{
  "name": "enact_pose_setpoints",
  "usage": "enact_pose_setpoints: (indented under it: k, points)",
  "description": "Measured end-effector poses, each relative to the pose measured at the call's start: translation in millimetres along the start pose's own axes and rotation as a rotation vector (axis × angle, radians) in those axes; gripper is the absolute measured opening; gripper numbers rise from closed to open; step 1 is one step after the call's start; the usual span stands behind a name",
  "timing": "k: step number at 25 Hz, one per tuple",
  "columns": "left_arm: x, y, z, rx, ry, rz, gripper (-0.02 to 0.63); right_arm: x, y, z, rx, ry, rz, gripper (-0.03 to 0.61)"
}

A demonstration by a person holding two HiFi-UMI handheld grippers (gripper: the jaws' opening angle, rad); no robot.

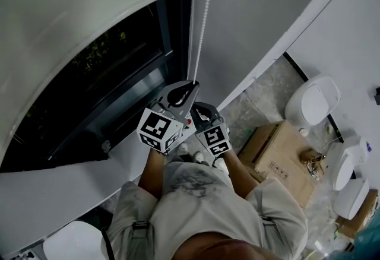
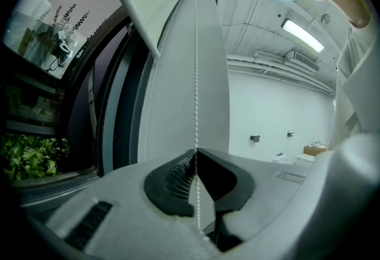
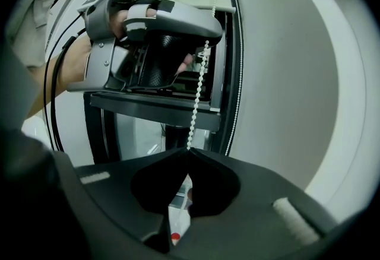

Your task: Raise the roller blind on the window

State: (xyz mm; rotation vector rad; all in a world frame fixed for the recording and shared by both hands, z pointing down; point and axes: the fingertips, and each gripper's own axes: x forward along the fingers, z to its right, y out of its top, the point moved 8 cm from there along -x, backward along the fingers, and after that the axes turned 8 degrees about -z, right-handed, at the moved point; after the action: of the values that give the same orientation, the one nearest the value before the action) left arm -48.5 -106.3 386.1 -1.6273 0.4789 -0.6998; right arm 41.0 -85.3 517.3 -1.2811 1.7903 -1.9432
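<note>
From the head view I see a dark-framed window (image 1: 127,83) set in a pale grey wall (image 1: 261,9), with green foliage (image 2: 29,155) beyond the glass. The floor (image 1: 267,89) is mottled grey stone; a cardboard box (image 1: 279,155) and several white sanitary fixtures (image 1: 312,101) stand on it. A strip light (image 2: 303,36) glows on the ceiling (image 2: 255,15).

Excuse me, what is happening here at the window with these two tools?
A person stands at the window with a pair of tongs in each hand. The left tongs are shut on the bead chain of the roller blind. The right tongs are shut on the same chain just below them. The blind covers the upper part of the window, and dark glass shows under its bottom edge.
</note>
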Motion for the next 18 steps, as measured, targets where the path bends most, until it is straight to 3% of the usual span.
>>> enact_pose_setpoints:
  k: [18]
  points:
    - [8.7, -47.3, -2.3, -0.044, -0.002, -0.097, 0.017, 18.3, -43.3, -4.6, 0.023, 0.029, -0.1, 0.011]
